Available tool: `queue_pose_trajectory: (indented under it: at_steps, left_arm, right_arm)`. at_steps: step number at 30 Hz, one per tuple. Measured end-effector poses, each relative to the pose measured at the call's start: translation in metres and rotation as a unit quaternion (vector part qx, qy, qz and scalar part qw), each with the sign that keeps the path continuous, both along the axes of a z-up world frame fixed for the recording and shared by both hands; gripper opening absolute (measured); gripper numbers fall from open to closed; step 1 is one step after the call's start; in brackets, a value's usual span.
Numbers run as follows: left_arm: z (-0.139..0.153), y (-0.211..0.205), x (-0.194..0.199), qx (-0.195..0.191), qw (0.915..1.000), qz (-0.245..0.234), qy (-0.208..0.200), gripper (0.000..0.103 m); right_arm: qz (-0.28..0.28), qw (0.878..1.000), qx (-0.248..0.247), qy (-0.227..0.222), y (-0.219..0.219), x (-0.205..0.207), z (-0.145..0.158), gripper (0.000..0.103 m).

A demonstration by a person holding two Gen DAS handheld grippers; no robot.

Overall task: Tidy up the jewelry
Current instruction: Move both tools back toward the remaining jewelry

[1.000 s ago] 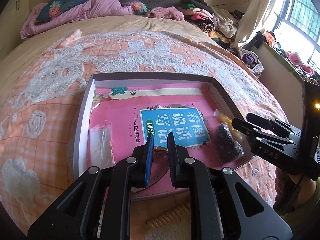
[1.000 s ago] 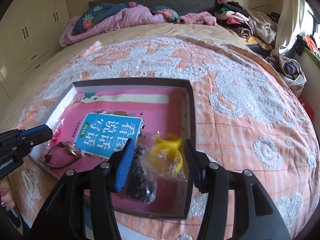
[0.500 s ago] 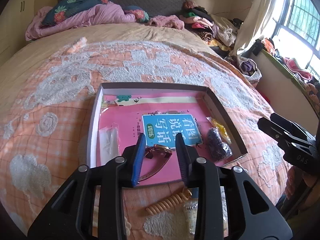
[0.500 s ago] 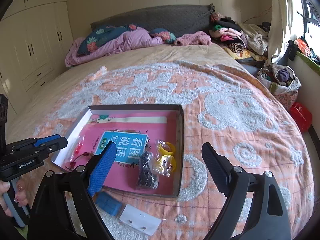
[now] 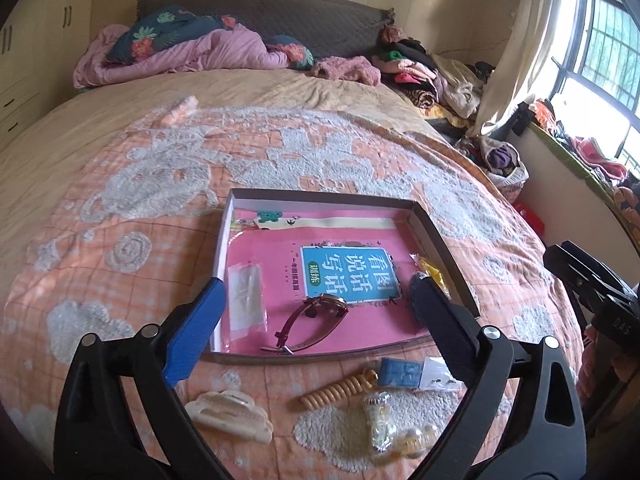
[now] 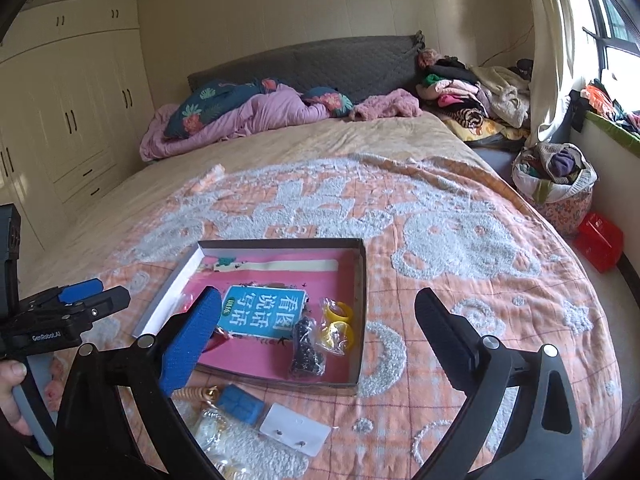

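Note:
A shallow grey box (image 5: 444,248) (image 6: 362,280) lies on the bed, lined with a pink book. In it are a maroon-strapped watch (image 5: 316,314), a clear bag (image 5: 246,296), a bag of dark beads (image 6: 306,350) and a bag of yellow rings (image 6: 338,326). In front of the box lie a cream hair claw (image 5: 230,414), an orange coil tie (image 5: 338,390), a blue piece (image 5: 400,372) (image 6: 240,402), a white earring card (image 6: 296,428) and a bag of pale beads (image 5: 384,432). My left gripper (image 5: 316,308) is open and empty above the watch. My right gripper (image 6: 316,320) is open and empty.
The bed is covered by an orange-and-white quilt (image 6: 460,240). Pink bedding and pillows (image 6: 248,116) lie at the headboard, with piled clothes (image 6: 472,92) at the right. A laundry bag (image 6: 552,176) and a red box (image 6: 598,240) stand on the floor at the right.
The left gripper let go of the watch, opened wide and drew back. The right gripper opened off the yellow ring bag and pulled back and up.

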State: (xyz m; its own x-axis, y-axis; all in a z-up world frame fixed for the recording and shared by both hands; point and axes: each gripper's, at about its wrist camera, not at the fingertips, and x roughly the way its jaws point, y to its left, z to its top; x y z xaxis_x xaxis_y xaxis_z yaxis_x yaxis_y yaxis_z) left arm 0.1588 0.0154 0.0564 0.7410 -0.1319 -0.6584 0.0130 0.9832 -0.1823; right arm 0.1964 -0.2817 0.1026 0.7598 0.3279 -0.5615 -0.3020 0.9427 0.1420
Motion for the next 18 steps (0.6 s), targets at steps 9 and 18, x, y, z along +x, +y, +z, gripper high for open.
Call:
queue_pose_trajectory:
  at_steps: [9, 18]
  left_arm:
    - [0.009, 0.002, -0.019, 0.008, 0.9999, 0.005, -0.012, 0.091]
    - [0.006, -0.001, -0.034, 0.019, 0.9998, 0.0, -0.009, 0.091]
  right_arm:
    - [0.008, 1.0, 0.005, -0.015, -0.004, -0.021, 0.012, 0.097]
    - [0.021, 1.0, 0.003, -0.019, -0.003, -0.042, 0.014, 0.097]
